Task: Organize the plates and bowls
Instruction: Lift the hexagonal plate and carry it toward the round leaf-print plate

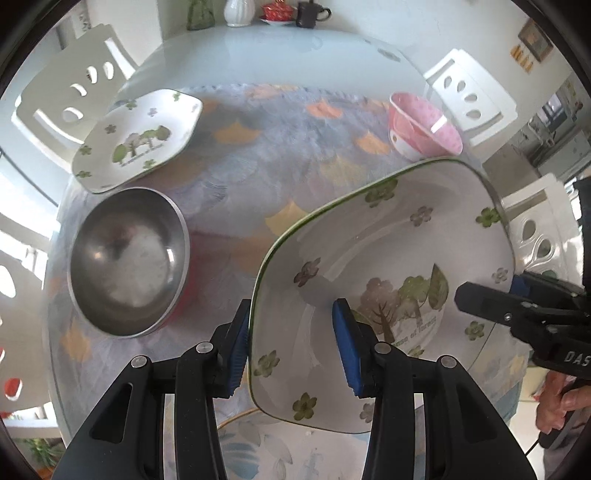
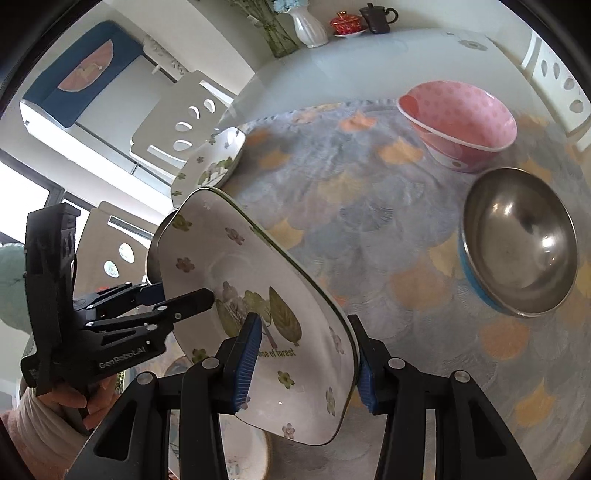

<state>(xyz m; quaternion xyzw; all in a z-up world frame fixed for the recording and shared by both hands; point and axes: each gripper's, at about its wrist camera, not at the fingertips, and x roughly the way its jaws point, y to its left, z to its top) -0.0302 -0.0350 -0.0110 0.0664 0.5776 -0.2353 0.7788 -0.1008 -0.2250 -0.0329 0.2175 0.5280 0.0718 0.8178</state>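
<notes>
A patterned cloth (image 1: 258,177) with orange and yellow leaf shapes covers the near part of the surface (image 1: 258,55) — glossy and pale beyond it. At the far edge stand a white vase (image 2: 309,26), a glass vase (image 2: 280,40) with stems, a red lidded cup (image 2: 345,20) on a saucer and a dark mug (image 1: 308,14). White chairs (image 1: 70,99) with cut-out backs stand around.

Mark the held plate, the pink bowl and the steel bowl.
held plate (image 1: 406,236): left wrist view, inner surface.
pink bowl (image 2: 461,110): right wrist view, inside wall.
steel bowl (image 1: 125,258): left wrist view, inner bottom.
</notes>
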